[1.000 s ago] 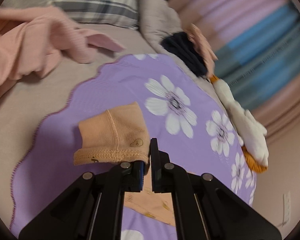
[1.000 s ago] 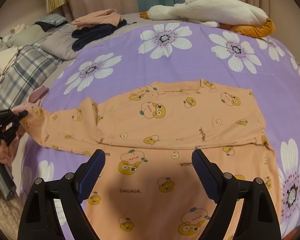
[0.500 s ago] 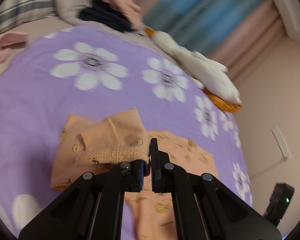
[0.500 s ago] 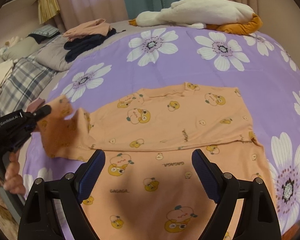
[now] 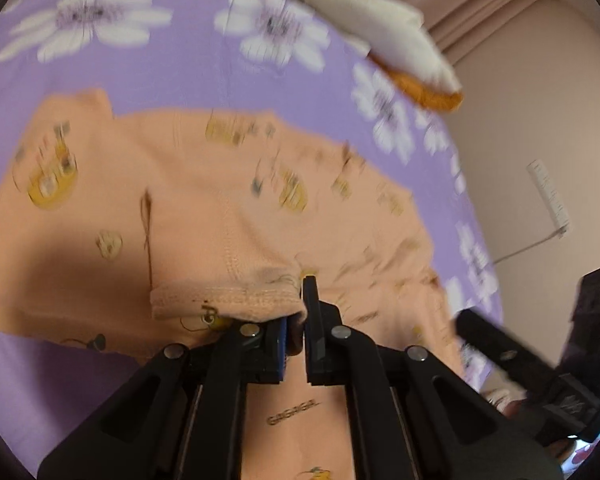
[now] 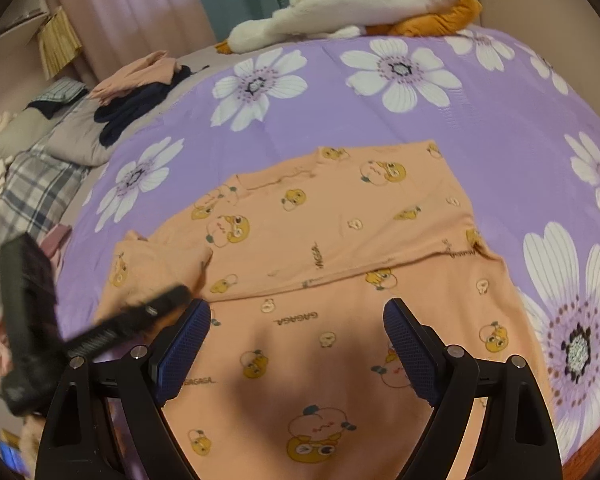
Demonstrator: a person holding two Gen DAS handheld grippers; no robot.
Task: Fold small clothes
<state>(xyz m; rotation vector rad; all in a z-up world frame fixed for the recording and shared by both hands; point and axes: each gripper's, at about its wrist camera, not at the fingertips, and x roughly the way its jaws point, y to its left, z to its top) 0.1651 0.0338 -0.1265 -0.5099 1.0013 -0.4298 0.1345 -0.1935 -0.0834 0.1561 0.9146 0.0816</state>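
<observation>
Left gripper [image 5: 294, 320] apparently pinches sleeve cuff [image 5: 224, 300]; right gripper [image 6: 296, 344] gapes, empty.

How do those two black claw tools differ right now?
The left gripper is shut on the ribbed sleeve cuff of the orange shirt, while the right gripper stands wide open and empty. The left gripper carries its sleeve over the shirt's body; the right gripper hangs above the shirt's lower part, gripping nothing. Both are black two-finger tools with blue pads, pointing down at the shirt.

"GAGAGA" print, repeated over peach garment [image 6: 340, 240], upside-down in right wrist view
</observation>
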